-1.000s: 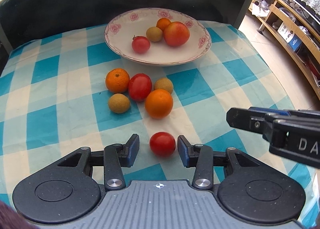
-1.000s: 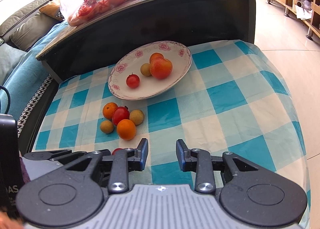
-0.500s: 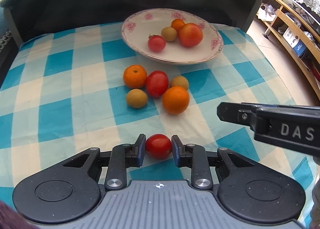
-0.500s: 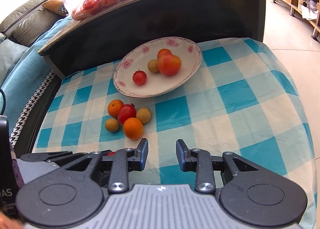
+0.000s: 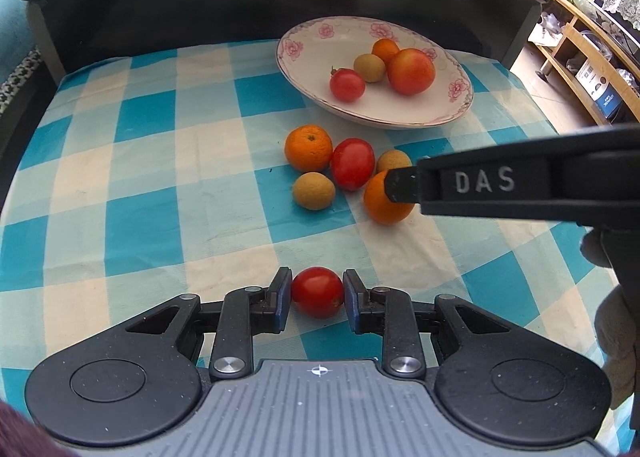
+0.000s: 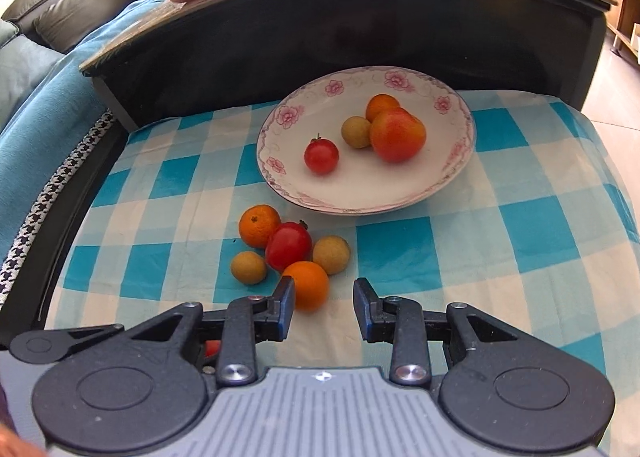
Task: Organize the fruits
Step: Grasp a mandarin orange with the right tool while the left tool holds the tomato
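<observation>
Left wrist view: left gripper (image 5: 317, 293) clamped on a tomato (image 5: 318, 291); right gripper (image 6: 324, 307) jaws opening, empty, beside an orange (image 6: 307, 283) near the plate (image 6: 440, 193).

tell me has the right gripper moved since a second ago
Yes. In the left wrist view the right gripper has pushed in from the right edge toward the fruit pile, and now overlaps the near orange beside the plate.
</observation>
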{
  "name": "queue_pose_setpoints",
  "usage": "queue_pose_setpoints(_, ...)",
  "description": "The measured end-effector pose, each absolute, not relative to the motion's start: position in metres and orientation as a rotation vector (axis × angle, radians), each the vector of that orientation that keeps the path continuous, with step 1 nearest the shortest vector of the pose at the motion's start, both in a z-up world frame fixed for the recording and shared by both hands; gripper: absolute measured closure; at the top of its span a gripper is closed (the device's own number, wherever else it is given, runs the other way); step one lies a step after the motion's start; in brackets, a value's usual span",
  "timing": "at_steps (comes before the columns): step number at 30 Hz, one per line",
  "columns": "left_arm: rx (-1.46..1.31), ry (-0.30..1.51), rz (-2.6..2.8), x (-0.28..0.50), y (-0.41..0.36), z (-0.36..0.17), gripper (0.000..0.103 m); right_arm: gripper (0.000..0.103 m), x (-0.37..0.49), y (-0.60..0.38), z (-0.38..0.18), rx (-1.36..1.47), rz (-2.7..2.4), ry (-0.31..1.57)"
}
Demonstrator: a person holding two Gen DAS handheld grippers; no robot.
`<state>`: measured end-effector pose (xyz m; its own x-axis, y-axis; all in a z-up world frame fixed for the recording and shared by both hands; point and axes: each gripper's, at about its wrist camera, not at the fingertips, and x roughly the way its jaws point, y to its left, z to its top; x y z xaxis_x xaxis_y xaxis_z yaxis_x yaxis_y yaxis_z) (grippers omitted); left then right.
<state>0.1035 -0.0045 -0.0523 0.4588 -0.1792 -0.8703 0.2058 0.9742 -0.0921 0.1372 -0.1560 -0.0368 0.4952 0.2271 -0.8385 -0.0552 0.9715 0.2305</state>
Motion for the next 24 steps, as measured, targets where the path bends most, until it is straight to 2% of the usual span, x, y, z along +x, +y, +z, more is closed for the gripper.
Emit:
queue_pose_setpoints(13, 0.023, 1.069, -0.247, 0.105, 0.005, -0.052, 0.067, 0.067, 0.158, -0.129, -0.057, 0.099, 0.165, 1.125)
queue_pose_setpoints(24, 0.034, 1.086, -0.246, 0.092, 0.017, -0.048, 0.067, 0.069, 0.122, -0.153, -0.042, 0.046, 0.192, 1.093)
